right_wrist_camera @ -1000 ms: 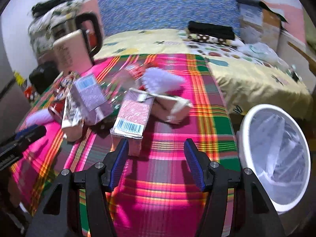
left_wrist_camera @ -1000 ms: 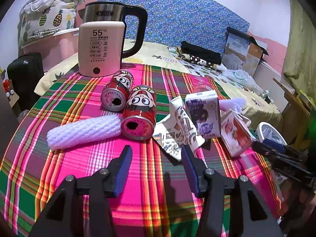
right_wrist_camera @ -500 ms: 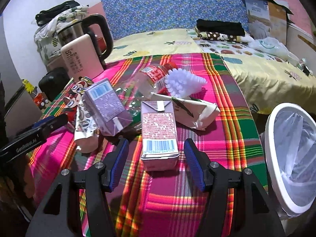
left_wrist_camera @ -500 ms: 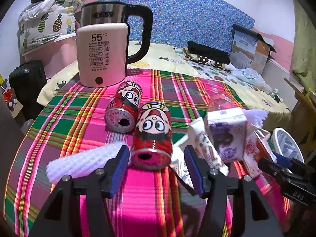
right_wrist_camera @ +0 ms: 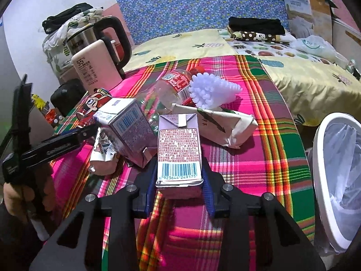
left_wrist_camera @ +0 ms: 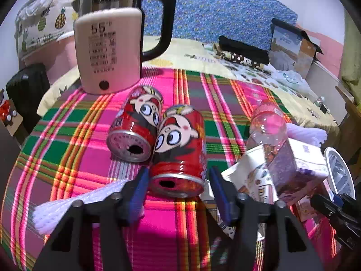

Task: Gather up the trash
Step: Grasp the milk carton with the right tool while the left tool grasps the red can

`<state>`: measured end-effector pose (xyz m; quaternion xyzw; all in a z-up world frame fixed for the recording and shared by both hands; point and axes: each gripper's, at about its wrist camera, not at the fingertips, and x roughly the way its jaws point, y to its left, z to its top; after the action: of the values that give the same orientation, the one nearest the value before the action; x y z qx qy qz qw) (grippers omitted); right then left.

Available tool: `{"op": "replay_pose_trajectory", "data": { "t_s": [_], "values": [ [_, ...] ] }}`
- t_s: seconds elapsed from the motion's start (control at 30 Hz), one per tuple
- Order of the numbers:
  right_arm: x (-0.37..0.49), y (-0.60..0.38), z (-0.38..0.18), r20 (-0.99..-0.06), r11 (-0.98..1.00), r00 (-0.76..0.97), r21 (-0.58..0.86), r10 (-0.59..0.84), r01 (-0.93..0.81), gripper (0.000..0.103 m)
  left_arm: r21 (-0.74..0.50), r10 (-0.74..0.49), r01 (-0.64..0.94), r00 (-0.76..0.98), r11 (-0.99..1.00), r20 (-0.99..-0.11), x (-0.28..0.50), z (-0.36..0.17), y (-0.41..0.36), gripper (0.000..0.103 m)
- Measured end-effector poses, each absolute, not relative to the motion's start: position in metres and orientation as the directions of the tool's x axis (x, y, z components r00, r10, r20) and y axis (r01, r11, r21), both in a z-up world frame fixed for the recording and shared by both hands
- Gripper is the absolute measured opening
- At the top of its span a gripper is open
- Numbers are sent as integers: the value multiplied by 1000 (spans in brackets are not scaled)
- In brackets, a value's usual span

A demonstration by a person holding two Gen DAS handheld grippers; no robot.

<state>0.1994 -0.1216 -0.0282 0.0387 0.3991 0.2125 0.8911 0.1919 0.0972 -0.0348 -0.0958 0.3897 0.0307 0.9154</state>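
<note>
Trash lies on a plaid tablecloth point(left_wrist_camera: 67, 149). My left gripper point(left_wrist_camera: 178, 189) is open, its blue pads on either side of a red cartoon can point(left_wrist_camera: 179, 149) lying on its side. A second red can point(left_wrist_camera: 135, 124) lies beside it. My right gripper point(right_wrist_camera: 179, 180) is open, its pads straddling a purple drink carton point(right_wrist_camera: 179, 149) with a barcode. Another purple carton point(right_wrist_camera: 128, 131), a clear bottle point(right_wrist_camera: 173, 88), white foam netting point(right_wrist_camera: 212, 90) and a crumpled paper bag point(right_wrist_camera: 225, 124) lie behind it.
A white bin with a plastic liner point(right_wrist_camera: 338, 169) stands off the table's right edge. An electric kettle point(left_wrist_camera: 112, 45) stands at the back left. White foam wrap point(left_wrist_camera: 74, 205) lies left of my left gripper. A bed point(right_wrist_camera: 293, 67) lies behind.
Both grippers moved forward. The left one now has the red can between its pads; the right one has closed in around the purple carton with its jaws narrowed.
</note>
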Motion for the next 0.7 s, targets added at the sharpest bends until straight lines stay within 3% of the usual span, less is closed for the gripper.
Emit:
{"op": "replay_pose_trajectory", "data": {
  "t_s": [0.7],
  "values": [
    [169, -147, -14, -666, 899, 610, 250, 430, -361, 35, -191, -45, -110, 749, 975, -660, 115, -10, 81, 54]
  ]
}}
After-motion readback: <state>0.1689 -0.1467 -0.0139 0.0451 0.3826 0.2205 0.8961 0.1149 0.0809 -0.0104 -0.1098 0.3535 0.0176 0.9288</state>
